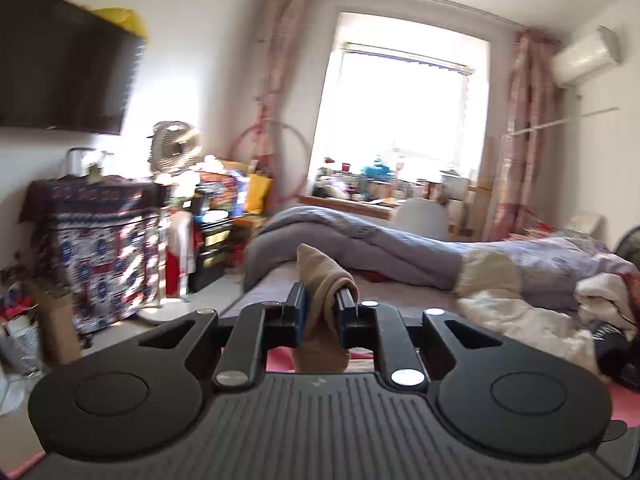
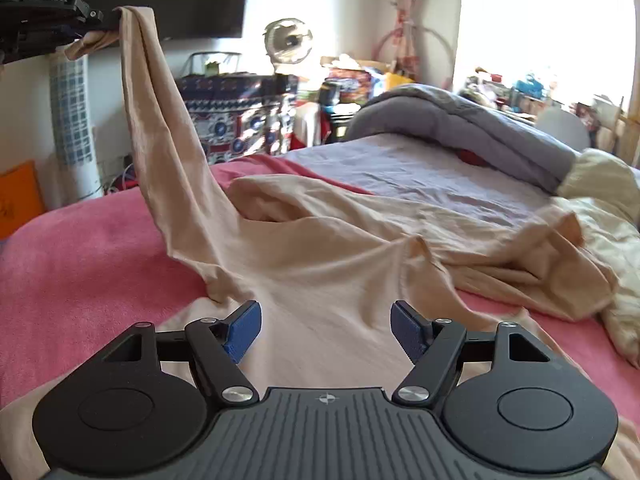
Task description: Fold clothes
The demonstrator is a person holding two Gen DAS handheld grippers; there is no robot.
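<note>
A beige garment [image 2: 320, 256] lies rumpled across the pink blanket [image 2: 80, 248] on the bed. One long end of it rises to the upper left, where my left gripper [image 2: 100, 26] holds it high. In the left wrist view that gripper [image 1: 323, 300] is shut on a bunched beige fold [image 1: 324, 276], which pokes up past the fingertips. My right gripper [image 2: 326, 328] stands open just above the near part of the garment, blue pads [image 2: 244, 330] wide apart with nothing pinched between them.
A rolled grey duvet [image 2: 460, 120] and a cream blanket [image 2: 600, 208] lie at the far and right side of the bed. Beyond the bed's left edge stand a patterned covered cabinet [image 2: 240, 120], a fan [image 2: 288, 46] and a wall television [image 1: 60, 60]. A bright window [image 1: 400, 100] is behind.
</note>
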